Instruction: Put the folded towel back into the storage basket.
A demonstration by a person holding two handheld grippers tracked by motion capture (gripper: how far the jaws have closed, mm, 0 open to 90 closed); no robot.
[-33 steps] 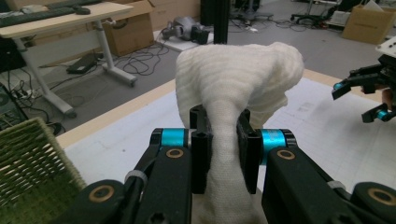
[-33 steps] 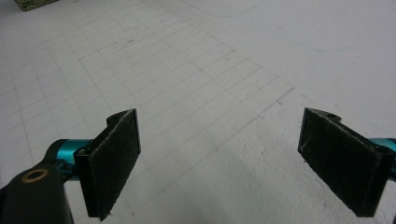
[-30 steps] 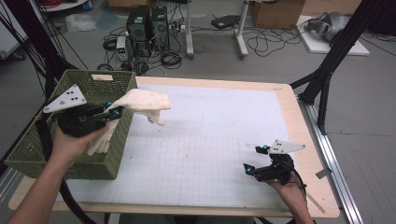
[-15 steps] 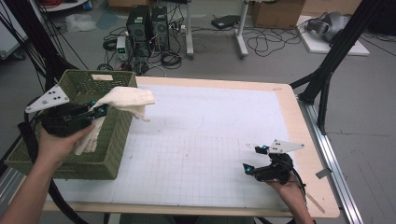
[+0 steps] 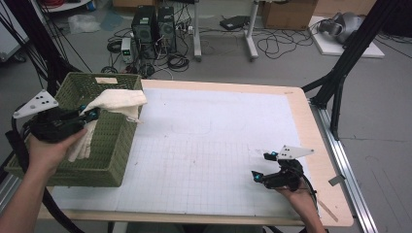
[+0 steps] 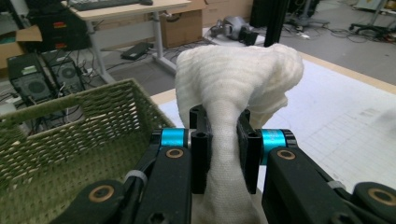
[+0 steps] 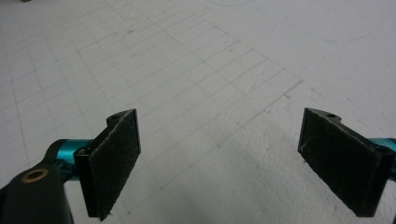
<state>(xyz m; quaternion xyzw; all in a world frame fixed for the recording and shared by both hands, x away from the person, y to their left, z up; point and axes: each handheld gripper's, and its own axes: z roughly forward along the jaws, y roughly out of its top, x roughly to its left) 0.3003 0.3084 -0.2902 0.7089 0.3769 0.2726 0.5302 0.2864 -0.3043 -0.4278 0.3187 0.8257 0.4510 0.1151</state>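
The left gripper (image 6: 219,140) pinches a cream-white cloth (image 6: 238,84), its two black jaws pressed against a bunched neck of the fabric. In the left gripper view the cloth swells into a rounded lump above the jaws and runs down out of the bottom of the picture, so its lower end is cut off there. In the high view the left gripper (image 5: 87,112) sits over the green woven basket (image 5: 104,162) at the table's left edge, and the cloth (image 5: 119,101) drapes across the basket's right rim, with a strip hanging down inside (how far that strip reaches, and whether it touches the basket's floor, cannot be told). The person's left hand (image 5: 46,150) covers much of the gripper's body.

The right gripper (image 5: 260,167) rests low near the front right of the white gridded mat (image 5: 209,145), well apart from the basket. Its jaws stand spread wide with nothing between them, and the right gripper view shows bare mat (image 7: 210,70) past the two black pads (image 7: 116,158). The right hand (image 5: 296,191) is partly hidden behind the gripper and cut off at the bottom edge.
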